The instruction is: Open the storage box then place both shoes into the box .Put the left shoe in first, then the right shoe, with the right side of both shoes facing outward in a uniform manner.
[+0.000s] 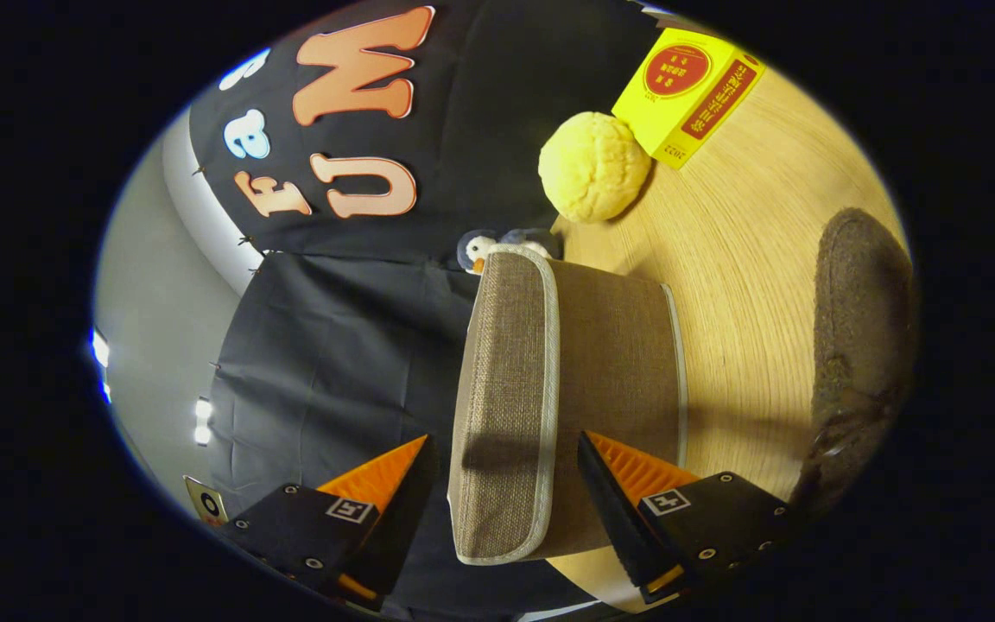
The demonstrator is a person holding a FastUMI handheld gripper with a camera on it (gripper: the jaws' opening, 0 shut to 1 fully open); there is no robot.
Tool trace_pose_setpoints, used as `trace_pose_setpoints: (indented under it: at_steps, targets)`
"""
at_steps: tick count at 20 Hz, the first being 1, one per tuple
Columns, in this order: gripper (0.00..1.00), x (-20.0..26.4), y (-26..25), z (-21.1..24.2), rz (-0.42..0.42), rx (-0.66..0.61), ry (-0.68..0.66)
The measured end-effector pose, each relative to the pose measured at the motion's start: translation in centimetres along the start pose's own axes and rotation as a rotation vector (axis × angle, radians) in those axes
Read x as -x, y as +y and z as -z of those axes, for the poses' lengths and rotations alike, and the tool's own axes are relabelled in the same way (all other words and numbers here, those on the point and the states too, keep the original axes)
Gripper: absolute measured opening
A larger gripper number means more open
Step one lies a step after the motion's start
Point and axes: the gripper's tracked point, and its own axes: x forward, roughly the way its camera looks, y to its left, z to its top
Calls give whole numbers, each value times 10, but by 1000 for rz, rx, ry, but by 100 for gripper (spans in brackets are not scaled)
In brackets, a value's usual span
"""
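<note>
The claw (pixel 502 484) stands spread wide, its two fingers either side of the lid (pixel 506 389) of the storage box (pixel 614 363), one finger out over the booth's dark cloth and the other against the box's side; neither finger can be seen pressing on the lid, so it brackets the flap rather than clamps it. The view is rolled on its side, with the wooden table (pixel 739 259) running up past the box. The lid looks shut or barely lifted, so by the look of it the opening step is only at its start, and both shoes are yet to go in. One shoe (pixel 865 345), dark brown and fuzzy like a felted slipper, lies on the table well beyond the box; its partner cannot be made out. The box is coarse tan woven fabric, boxy, edged in pale grey piping. Further off sit a bumpy yellow ball (pixel 594 167), a glossy yellow carton (pixel 687 91) and a small plush penguin (pixel 478 250).
</note>
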Motion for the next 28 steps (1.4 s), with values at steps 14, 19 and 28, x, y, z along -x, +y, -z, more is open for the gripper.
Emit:
trace_pose_setpoints:
  at_steps: [14, 19, 28]
  targets:
    - [56, 36, 33, -22, -127, -51, -133]
    - [1, 30, 40, -20, -60, -9, -183]
    - [1, 20, 137, -19, -74, 93, -280]
